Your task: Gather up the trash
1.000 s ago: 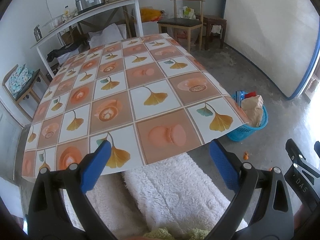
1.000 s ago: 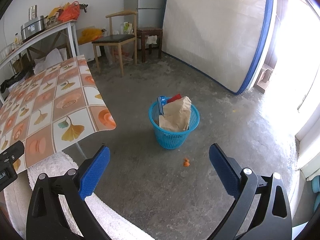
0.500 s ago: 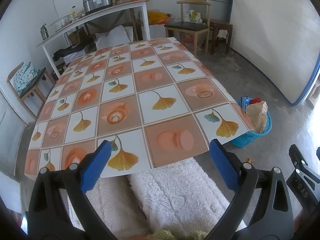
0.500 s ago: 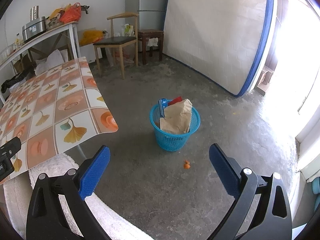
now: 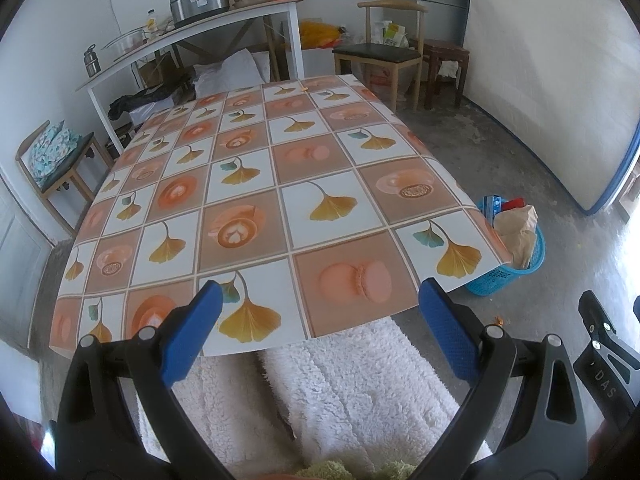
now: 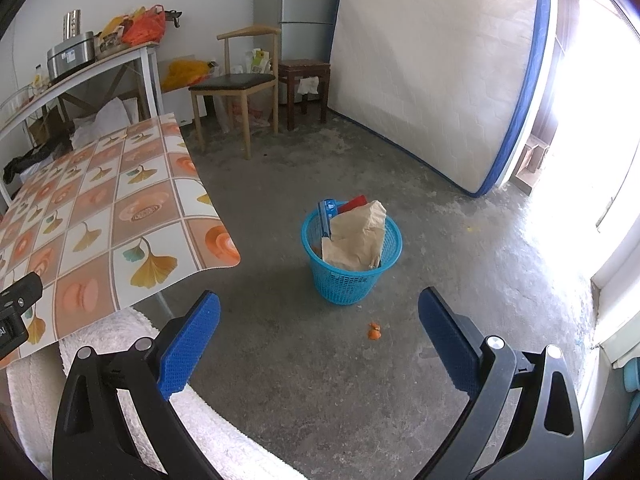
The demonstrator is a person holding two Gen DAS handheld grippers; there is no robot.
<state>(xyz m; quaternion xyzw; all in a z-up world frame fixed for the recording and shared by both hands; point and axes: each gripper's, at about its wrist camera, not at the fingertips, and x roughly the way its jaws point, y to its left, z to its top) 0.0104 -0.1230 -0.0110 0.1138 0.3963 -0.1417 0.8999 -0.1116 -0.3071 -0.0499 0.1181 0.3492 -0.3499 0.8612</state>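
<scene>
Right wrist view — orange scrap [image 6: 374, 331] on floor between spread jaws, untouched

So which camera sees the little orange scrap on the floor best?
The right wrist view: the little orange scrap lies in plain sight on bare concrete, near the blue plastic basket. The left wrist view shows only a sliver behind a gripper finger.

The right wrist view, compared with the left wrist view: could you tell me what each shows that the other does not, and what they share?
Only the right wrist view shows the refrigerator and the bright doorway. Only the left wrist view shows the small chair with patterned cloth and the table's far left side. Both show the patterned table, the blue trash basket holding a brown paper bag, the orange scrap on the floor, and the wooden chair.
</scene>
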